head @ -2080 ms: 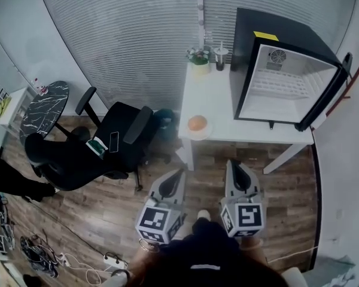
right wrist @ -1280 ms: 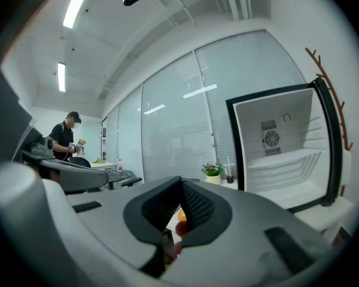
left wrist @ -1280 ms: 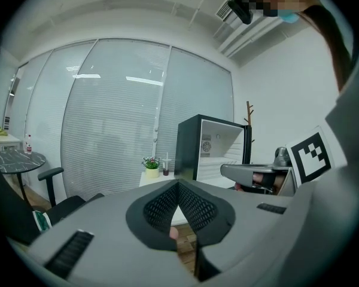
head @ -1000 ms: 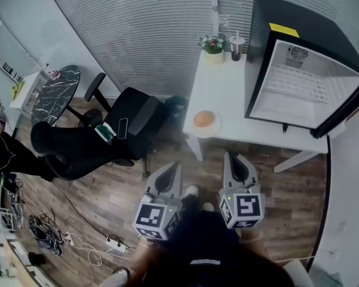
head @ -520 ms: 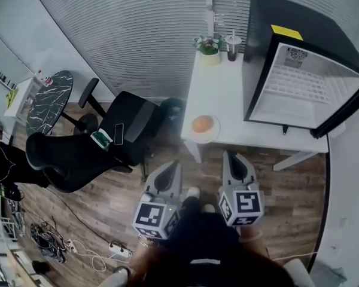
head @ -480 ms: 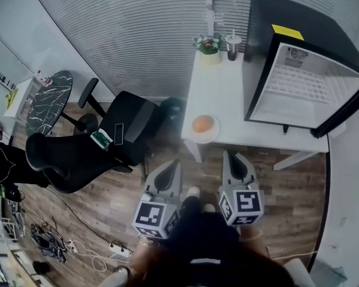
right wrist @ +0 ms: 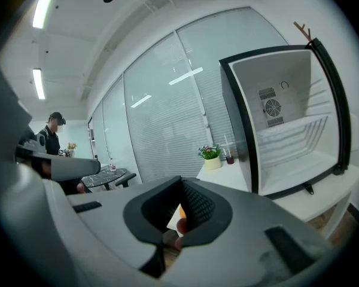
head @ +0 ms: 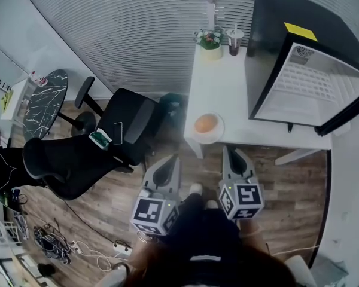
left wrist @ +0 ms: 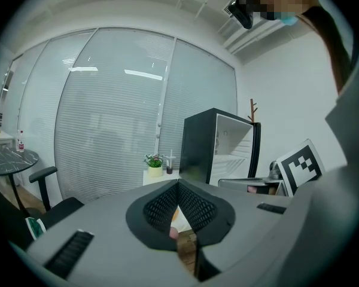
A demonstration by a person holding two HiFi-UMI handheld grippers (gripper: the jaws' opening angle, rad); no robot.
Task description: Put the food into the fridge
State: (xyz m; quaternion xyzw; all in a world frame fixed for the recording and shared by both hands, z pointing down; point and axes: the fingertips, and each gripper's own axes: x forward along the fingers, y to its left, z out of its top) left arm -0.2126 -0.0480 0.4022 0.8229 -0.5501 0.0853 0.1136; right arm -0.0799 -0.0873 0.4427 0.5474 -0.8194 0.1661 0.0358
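The food, a round orange piece [head: 206,123], lies on a white plate [head: 218,134] at the near left corner of the white table [head: 227,88]. The black fridge [head: 299,70] stands on the table's right side, its door swung open and its white inside bare. My left gripper [head: 174,158] and right gripper [head: 230,150] hover side by side over the wooden floor, short of the table, both shut and empty. In the left gripper view the fridge [left wrist: 218,145] shows beyond the shut gripper [left wrist: 178,187]. The right gripper view shows the fridge [right wrist: 287,124] past its gripper [right wrist: 180,181].
Two black office chairs [head: 128,121] stand left of the table, one holding a phone [head: 117,133]. A potted plant [head: 210,39] and a cup with a straw [head: 234,40] sit at the table's far edge. A round marble table [head: 45,103] and floor cables [head: 48,241] lie left.
Both grippers have come a little nearer the table, side by side and still shut. The plate and the fridge look slightly closer.
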